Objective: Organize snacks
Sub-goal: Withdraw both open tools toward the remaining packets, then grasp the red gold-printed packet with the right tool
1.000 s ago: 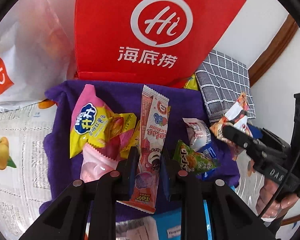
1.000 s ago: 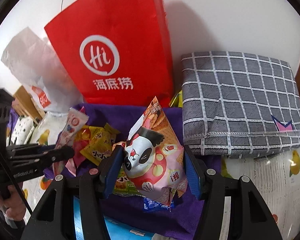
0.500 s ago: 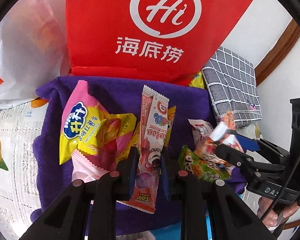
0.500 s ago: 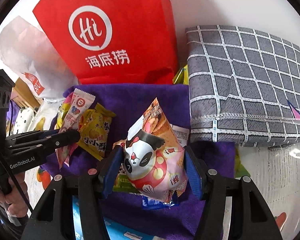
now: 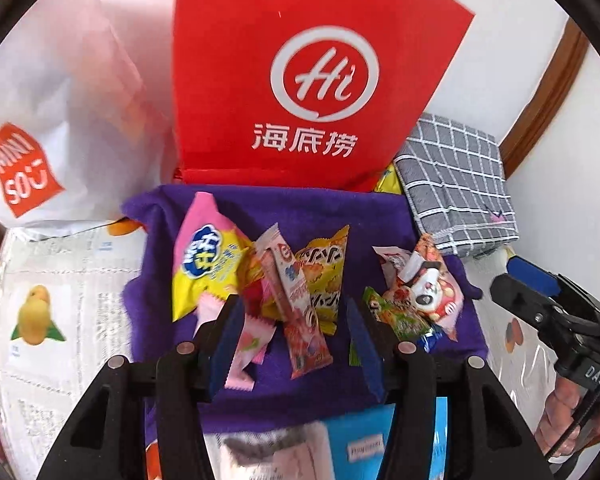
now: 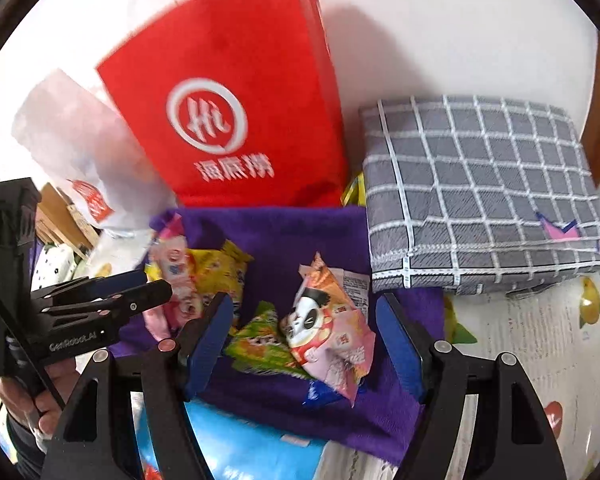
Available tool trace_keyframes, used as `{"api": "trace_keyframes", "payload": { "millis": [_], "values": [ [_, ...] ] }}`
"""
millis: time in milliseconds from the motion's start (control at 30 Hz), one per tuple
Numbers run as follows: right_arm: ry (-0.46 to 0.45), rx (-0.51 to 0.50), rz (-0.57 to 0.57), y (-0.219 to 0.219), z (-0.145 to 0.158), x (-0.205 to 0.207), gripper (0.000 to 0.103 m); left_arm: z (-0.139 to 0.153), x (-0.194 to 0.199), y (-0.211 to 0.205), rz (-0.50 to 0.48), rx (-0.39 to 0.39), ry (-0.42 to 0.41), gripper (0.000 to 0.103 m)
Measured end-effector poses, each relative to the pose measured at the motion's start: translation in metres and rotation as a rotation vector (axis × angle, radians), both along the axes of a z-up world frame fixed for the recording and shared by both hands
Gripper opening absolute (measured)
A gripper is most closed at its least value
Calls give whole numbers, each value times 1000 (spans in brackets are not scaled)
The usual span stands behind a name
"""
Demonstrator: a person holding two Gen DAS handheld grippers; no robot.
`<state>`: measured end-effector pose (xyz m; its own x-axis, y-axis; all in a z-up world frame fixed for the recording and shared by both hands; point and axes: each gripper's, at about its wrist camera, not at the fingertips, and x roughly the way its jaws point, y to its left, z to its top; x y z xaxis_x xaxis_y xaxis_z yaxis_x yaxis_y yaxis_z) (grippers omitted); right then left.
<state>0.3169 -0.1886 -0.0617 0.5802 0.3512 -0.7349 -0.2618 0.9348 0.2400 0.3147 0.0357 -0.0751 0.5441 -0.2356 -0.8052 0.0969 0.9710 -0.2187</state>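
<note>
Opening at this moment, the left gripper (image 5: 296, 320) has its blue pads standing clear on either side of the long pink stick packet (image 5: 298, 304), which lies loose on the purple towel (image 5: 300, 208) with nothing pressing it. At ten o'clock from those pads sits the yellow-and-pink snack bag (image 5: 208, 264); just past the stick, at twelve o'clock, a yellow packet (image 5: 324, 276); and under the left pad a pale pink wrapper (image 5: 246, 344).

The right gripper (image 6: 304, 332) is likewise spreading its jaws, and the panda-print snack bag (image 6: 328, 328) rests free between them on the towel, half over a green packet (image 6: 260, 344) at its nine o'clock. Beyond, at twelve o'clock, stands the red paper bag (image 6: 236, 120), with a white Miniso bag (image 5: 60, 120) at ten o'clock and a folded grey checked cloth (image 6: 480, 192) at two o'clock.

The risks I judge from here:
- The packets overlap, so a closing grip could catch two wrappers at once or drag a neighbour off the towel.
- The wrappers look slick and puffy, so a pinch on a crimped edge may slip.
- The two grippers work near each other over one small pile; the left tool's fingers (image 6: 140, 292) reach in at nine o'clock of the right view, and a careless swing could knock them together.
- The tall red bag could tip if bumped.
</note>
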Motion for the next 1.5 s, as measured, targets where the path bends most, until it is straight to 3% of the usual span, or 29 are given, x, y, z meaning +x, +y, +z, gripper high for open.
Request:
{"api": "trace_keyframes", "payload": {
  "millis": [233,367,567,700,867,1033,1133,1300,1333,1400,1433,1500],
  "values": [
    [-84,-72,38,28,18,-61,70,13,-46,25,16,-3,-27,57],
    [-85,-90,93,48,16,-100,69,13,-75,43,35,4,-24,58],
    [-31,-73,156,76,-5,-151,70,4,-112,69,73,20,-22,61],
    [32,-54,140,86,-36,-176,79,-8,-133,87,91,13,-12,61],
    [126,-104,113,100,-77,-180,79,-24,-153,105,98,-8,4,61],
    [208,5,46,96,-98,-170,79,-32,-169,117,91,-8,1,61],
    [214,27,30,101,-104,-168,81,-33,-174,124,98,-17,-2,61],
    [141,-91,25,125,-108,-170,86,-40,-177,126,90,-23,6,61],
    [125,-126,19,130,-109,-172,86,-41,-177,125,89,-23,9,61],
    [97,-195,-6,135,-111,-176,69,-43,-176,122,83,-29,12,61],
    [77,-234,-12,137,-111,-178,66,-44,-174,120,79,-34,13,61],
    [73,-214,14,132,-109,-181,58,-46,-171,112,65,-39,14,61]
  ]
}}
